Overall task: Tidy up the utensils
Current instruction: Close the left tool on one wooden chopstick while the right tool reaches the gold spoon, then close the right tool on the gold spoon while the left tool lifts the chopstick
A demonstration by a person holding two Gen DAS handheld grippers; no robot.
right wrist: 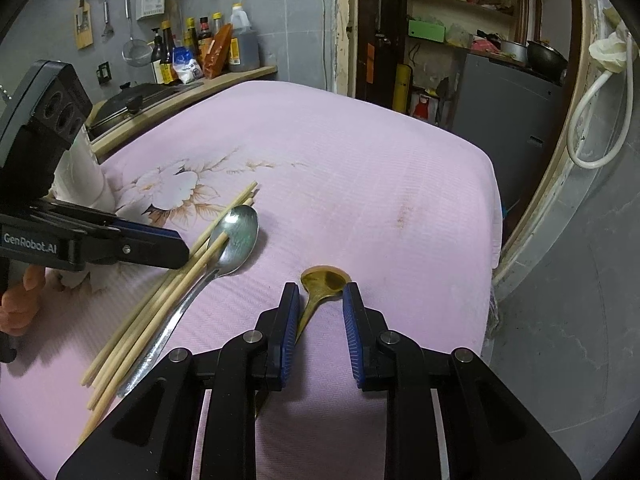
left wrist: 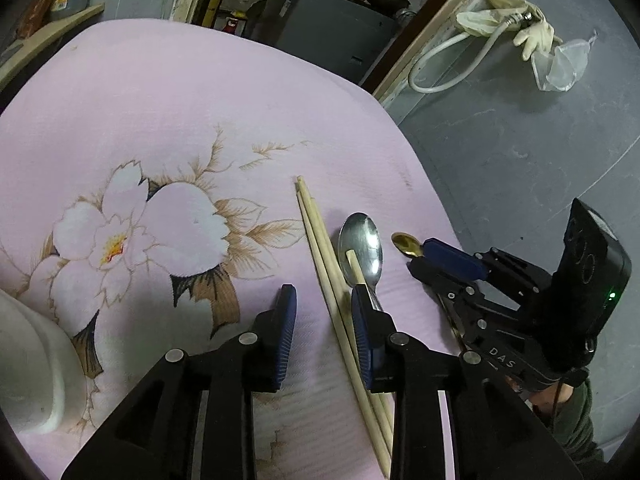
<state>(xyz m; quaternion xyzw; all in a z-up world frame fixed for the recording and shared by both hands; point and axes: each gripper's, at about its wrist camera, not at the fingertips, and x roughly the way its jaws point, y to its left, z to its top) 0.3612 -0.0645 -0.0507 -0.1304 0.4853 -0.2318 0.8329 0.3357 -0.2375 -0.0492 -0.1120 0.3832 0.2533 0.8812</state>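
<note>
Several wooden chopsticks [left wrist: 320,240] [right wrist: 160,300] lie on the pink flowered cloth, one resting across the bowl of a steel spoon [left wrist: 362,246] [right wrist: 236,240]. A small gold spoon [right wrist: 320,284] [left wrist: 405,243] lies to the right of them. My left gripper [left wrist: 324,300] is open, low over the chopsticks, which pass between its fingers. My right gripper [right wrist: 320,300] is open, its fingers either side of the gold spoon's neck. Neither holds anything.
A white cylindrical container [left wrist: 28,364] [right wrist: 82,176] stands on the cloth at the left. The table's right edge [right wrist: 494,216] drops to a grey floor. A counter with bottles [right wrist: 200,48] and a pot lies behind; shelves and a grey cabinet [right wrist: 504,108] stand beyond the table.
</note>
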